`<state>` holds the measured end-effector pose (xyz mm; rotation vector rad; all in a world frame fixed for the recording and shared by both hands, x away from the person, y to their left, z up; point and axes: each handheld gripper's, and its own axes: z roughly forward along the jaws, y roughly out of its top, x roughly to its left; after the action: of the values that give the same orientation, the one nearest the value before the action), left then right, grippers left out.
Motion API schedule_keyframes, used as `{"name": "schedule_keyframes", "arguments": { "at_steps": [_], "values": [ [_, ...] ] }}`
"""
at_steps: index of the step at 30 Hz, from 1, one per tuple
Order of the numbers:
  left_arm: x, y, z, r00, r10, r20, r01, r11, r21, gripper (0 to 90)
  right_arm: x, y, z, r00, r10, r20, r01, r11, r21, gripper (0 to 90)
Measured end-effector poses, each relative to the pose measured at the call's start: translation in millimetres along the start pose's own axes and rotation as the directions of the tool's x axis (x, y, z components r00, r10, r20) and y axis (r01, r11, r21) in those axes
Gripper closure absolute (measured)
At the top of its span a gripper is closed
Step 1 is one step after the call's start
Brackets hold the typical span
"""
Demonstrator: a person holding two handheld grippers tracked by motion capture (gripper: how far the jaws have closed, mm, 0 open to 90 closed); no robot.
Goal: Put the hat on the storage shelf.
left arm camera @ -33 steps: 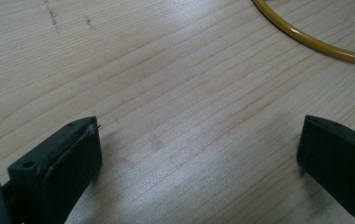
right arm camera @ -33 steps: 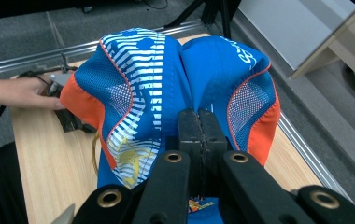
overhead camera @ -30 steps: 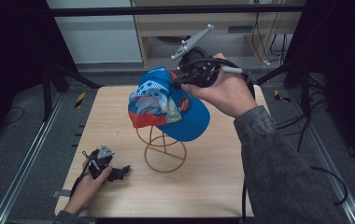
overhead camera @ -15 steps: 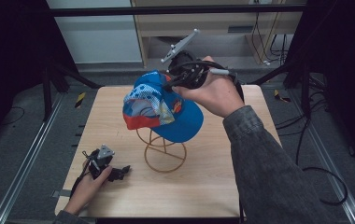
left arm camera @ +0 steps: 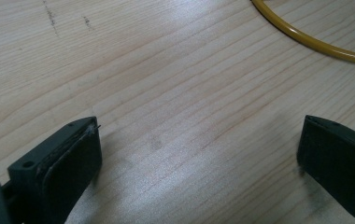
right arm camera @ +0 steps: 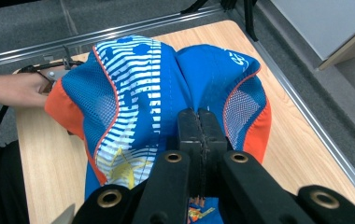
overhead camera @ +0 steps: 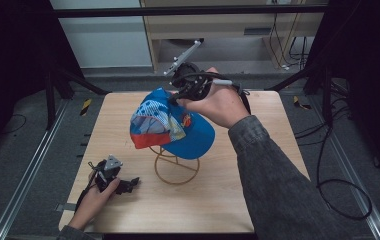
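Note:
A blue cap (overhead camera: 173, 125) with white mesh panels and orange trim hangs over a yellow wire stand (overhead camera: 175, 167) at the middle of the wooden table (overhead camera: 258, 165). The cap hides the stand's top, and I cannot tell whether it rests on it. My right gripper (overhead camera: 180, 97) is shut on a fold of the cap's fabric; in the right gripper view its jaws (right arm camera: 202, 126) pinch the crown of the cap (right arm camera: 133, 84). My left gripper (overhead camera: 130, 184) lies near the table's front left, open, with bare wood between its jaws (left arm camera: 199, 144). The stand's base ring (left arm camera: 306, 42) curves just beyond it.
A wooden shelf unit (overhead camera: 228, 30) stands behind the table. Metal rails (overhead camera: 28, 165) run along the floor on both sides, and cables (overhead camera: 338, 190) trail at the right. Bare tabletop lies to the right of the stand and in front of it.
My right hand has carried the cap leftward and down, closer over the stand. The left hand and its gripper have stayed in place.

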<state>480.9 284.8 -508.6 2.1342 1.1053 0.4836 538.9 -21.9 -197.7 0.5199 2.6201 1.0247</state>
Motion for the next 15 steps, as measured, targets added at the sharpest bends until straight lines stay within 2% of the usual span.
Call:
{"name": "schedule_keyframes", "arguments": {
  "at_steps": [15],
  "values": [
    [0.0,0.0,0.0,1.0,0.0,0.0,0.0,1.0,0.0,0.0,5.4,-1.5,16.4,0.9996,-0.01,-0.027,0.011,0.9996,0.026,90.0]
  ]
}}
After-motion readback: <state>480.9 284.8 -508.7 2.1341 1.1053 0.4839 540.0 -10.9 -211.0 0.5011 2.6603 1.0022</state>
